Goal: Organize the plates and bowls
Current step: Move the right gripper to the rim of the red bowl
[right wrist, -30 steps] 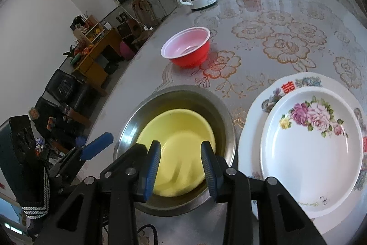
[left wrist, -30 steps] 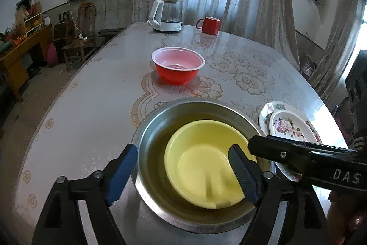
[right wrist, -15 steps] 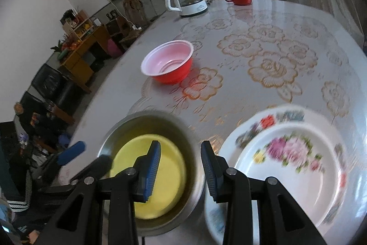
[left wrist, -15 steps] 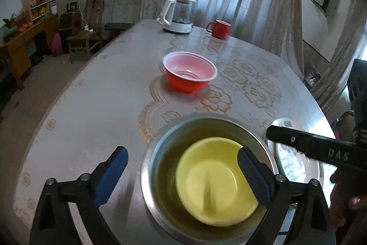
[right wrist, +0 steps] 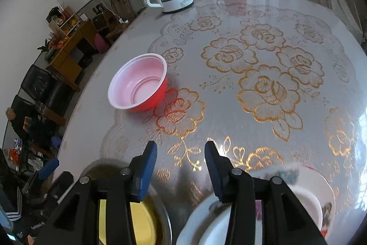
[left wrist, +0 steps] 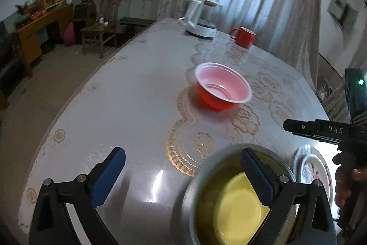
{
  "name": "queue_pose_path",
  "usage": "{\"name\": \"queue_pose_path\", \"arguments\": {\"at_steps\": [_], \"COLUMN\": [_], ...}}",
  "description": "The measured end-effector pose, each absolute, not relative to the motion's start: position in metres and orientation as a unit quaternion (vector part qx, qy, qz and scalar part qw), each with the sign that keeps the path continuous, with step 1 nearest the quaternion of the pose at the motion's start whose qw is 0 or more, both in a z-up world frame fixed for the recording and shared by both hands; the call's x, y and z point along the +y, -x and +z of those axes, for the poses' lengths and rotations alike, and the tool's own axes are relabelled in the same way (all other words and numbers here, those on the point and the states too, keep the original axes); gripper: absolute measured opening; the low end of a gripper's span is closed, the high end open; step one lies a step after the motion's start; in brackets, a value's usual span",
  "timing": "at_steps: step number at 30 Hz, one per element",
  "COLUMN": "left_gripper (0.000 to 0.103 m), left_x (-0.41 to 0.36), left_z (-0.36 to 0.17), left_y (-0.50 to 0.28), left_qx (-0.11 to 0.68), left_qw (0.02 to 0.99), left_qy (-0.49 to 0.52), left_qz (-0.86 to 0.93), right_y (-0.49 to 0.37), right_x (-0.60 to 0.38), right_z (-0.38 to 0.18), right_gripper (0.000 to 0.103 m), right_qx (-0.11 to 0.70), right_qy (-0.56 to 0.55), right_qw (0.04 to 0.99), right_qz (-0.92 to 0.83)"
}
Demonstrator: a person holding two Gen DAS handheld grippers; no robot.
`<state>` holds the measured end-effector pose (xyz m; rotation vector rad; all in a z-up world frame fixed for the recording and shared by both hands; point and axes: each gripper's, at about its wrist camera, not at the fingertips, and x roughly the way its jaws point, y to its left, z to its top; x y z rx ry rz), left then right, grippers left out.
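While both sets of fingers, left gripper and right gripper, hang spread and empty above the surface, the yellow bowl sits nested in the steel bowl at its near edge, floral plates just beside, red bowl nearer mid-surface.

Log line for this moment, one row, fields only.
left hand-held gripper: open, empty | right hand-held gripper: open, empty | yellow bowl: inside steel bowl | red bowl: alone, unstacked | floral plates: stacked

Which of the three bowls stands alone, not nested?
The red bowl with the pink inside; the yellow bowl sits nested inside the steel bowl.
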<state>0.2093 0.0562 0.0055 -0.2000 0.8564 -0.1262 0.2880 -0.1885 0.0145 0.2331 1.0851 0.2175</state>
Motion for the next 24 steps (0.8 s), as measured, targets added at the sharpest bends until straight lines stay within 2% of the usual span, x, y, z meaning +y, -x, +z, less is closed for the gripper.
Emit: {"name": "queue_pose_path", "arguments": {"at_steps": [6, 21, 24], "left_gripper": [0.101, 0.101, 0.101], "left_x": [0.076, 0.068, 0.060], "left_z": [-0.004, 0.002, 0.006], "left_y": [-0.226, -0.259, -0.271], "left_qx": [0.426, 0.427, 0.421], "left_qw": [0.893, 0.891, 0.897], "left_qy": [0.135, 0.136, 0.114], "left_qz": [-0.050, -0.077, -0.078], "right_y": [-0.320, -0.385, -0.392], "right_x": [-0.187, -0.167, -0.168], "right_z": [0.003, -0.017, -0.028], "right_gripper": [0.043, 0.043, 0.036], "right_qx": [0.529, 0.532, 0.536], "right_qy": [-0.142, -0.192, -0.203], "right_qw": [0.829, 0.815, 0.810], "right_qz": [0.116, 0.124, 0.123]}}
